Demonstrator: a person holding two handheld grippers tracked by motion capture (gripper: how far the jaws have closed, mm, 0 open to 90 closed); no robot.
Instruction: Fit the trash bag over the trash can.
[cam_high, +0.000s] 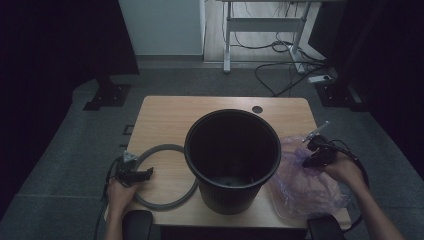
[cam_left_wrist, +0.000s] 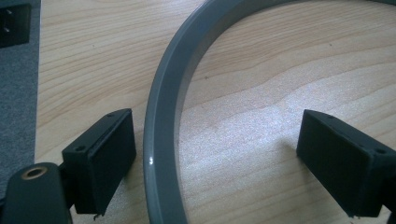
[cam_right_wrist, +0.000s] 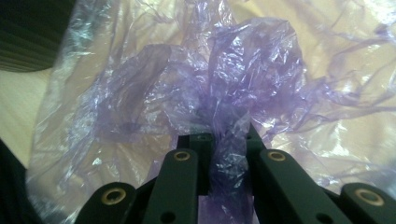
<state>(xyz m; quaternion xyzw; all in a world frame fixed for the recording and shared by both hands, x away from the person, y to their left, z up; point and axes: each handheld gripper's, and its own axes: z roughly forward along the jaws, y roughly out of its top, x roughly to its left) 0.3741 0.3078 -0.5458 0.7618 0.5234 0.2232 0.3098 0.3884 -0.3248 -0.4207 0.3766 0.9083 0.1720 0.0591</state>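
A black bin (cam_high: 232, 160) is shown upright at the middle of a wooden table (cam_high: 165, 112), with its mouth bare. To its right a purple plastic bag (cam_high: 305, 187) lies crumpled on the tabletop, and to its left a grey ring (cam_high: 162, 175) lies flat, its right side running up against the foot of the bin.

The right gripper (cam_high: 314, 157) is seen clenched on a gathered fold of the bag (cam_right_wrist: 224, 98) — in the right gripper view the film is pinched between the two jaws and rises from them in a twisted stalk. The rest of the bag spreads loosely beyond the jaws and toward the table's near right corner.

The left gripper (cam_high: 136, 174) is released. In the left gripper view its jaws stand wide apart and straddle the ring's left arc (cam_left_wrist: 161, 130); the ring runs close beside one jaw, while the other stands well clear over bare wood.

The governing relation is judged to be this: the bin's mouth lies to the left of, and above, the held bag, so the bag is nearer the right hand and would have to be lifted over the rim. The ring — probably meant to clamp the bag at the rim — is nearer the left hand.
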